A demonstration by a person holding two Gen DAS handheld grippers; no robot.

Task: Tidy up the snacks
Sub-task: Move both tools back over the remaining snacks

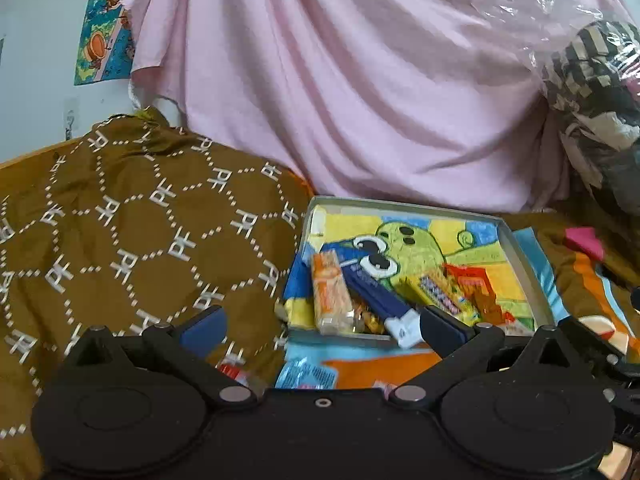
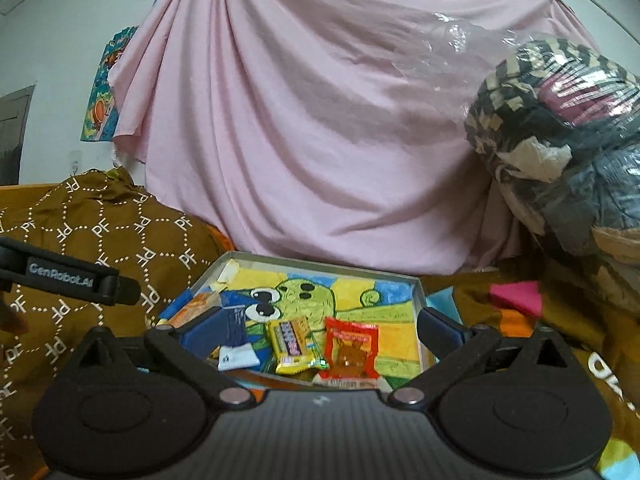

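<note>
The shallow tray (image 1: 524,276) with the green cartoon creature painted on its floor lies on a patterned cloth, in front of a hanging pink sheet (image 1: 340,80). The snacks lie inside the tray, gathered at its near end. Against the tray's left wall lies an orange packet (image 1: 330,294), and just to the right of it a long dark blue packet (image 1: 372,292) runs slantwise, its white end toward the tray's near edge. Further right in the tray lie a yellow packet (image 2: 291,345) and a red packet (image 2: 352,350), side by side, the red one nearer the tray's right wall.

The left tool (image 1: 322,330) hangs just short of the tray's near left corner, its jaws spread wide with nothing gripped between them; its right finger stands over the white end of the blue packet, though whether it touches cannot be told. The right tool (image 2: 318,330) faces the tray's near edge head-on, jaws likewise spread wide and holding nothing, one finger before the tray's left part and the other by its right wall.

Left of the tray a brown cloth (image 1: 132,232) with a white dotted pattern is heaped up. Right of the tray, behind it, stands a bundle wrapped in clear plastic (image 2: 560,120), and a small pink piece (image 2: 516,296) lies on the cloth nearby. A blue wrapper (image 1: 306,374) lies outside the tray, just before its near edge.
</note>
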